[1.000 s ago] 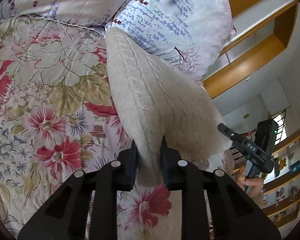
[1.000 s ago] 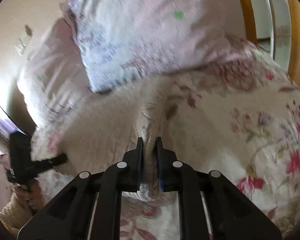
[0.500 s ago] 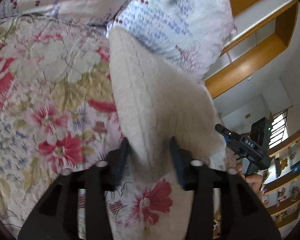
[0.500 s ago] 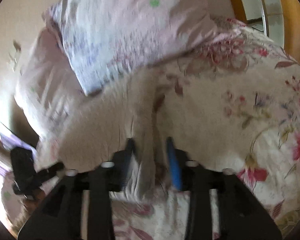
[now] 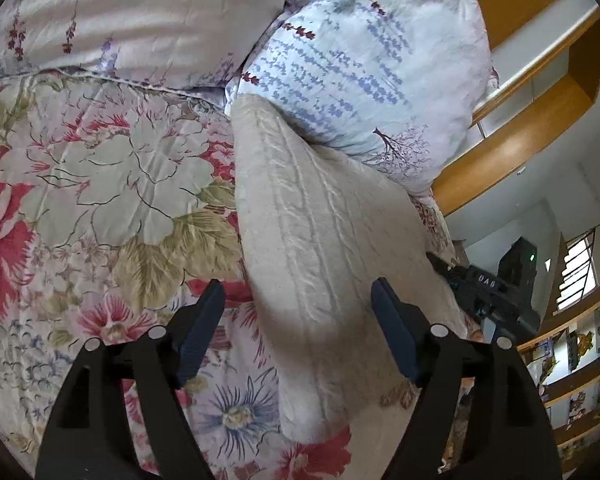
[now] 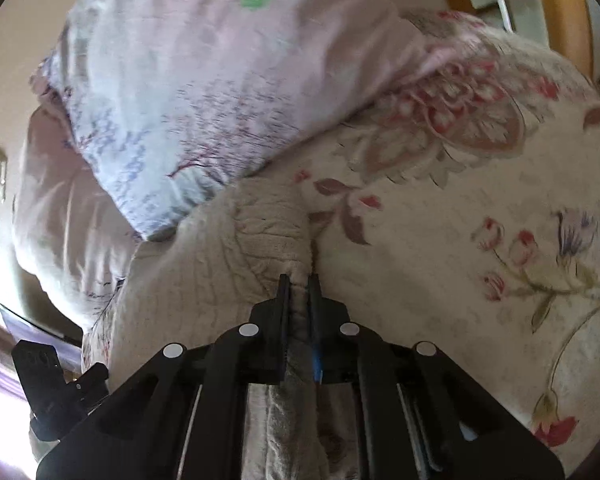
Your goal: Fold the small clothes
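Right tool [image 6: 299,280] apparently pinching knit garment [image 6: 220,264]

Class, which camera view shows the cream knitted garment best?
The left wrist view: the cream knitted garment lies long and sharp across the floral quilt. The right wrist view shows only a blurred, bunched fold pinched in the right gripper.

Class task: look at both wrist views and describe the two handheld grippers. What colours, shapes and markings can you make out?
Both are black plastic. The left gripper has two angular fingers with dark blue pads and round silver rivets on cut-out struts. The right gripper matches, with a blue pad edge. Seen from the left view, its body carries small white lettering and a green light.
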A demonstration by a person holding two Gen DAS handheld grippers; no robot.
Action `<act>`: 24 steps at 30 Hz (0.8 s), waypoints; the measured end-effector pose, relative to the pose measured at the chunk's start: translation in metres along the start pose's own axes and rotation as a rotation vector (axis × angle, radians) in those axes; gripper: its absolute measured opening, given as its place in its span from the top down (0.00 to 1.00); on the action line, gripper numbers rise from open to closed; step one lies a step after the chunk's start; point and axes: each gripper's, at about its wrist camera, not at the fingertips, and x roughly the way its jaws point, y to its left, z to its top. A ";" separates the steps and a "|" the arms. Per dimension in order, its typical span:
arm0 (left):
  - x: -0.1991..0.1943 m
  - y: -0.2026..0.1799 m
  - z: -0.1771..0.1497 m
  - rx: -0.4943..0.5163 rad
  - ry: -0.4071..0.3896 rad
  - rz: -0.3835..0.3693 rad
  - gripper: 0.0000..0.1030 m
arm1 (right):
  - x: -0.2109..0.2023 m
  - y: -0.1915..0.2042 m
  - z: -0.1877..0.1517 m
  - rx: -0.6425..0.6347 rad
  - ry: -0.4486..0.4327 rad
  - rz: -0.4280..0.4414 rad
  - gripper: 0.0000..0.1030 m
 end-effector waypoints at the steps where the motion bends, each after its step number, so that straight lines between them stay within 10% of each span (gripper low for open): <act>1: 0.003 0.001 0.002 -0.005 0.000 -0.004 0.26 | 0.002 -0.002 -0.001 0.007 0.002 -0.010 0.92; 8: 0.013 -0.010 0.009 0.047 -0.027 0.053 0.22 | -0.001 -0.002 -0.004 -0.012 0.019 0.003 0.89; 12: 0.012 -0.019 0.010 0.109 -0.041 0.099 0.18 | -0.018 -0.003 0.002 0.006 0.012 0.053 0.32; 24: 0.022 -0.024 0.016 0.148 -0.031 0.159 0.06 | -0.010 -0.016 0.007 0.069 0.101 0.142 0.30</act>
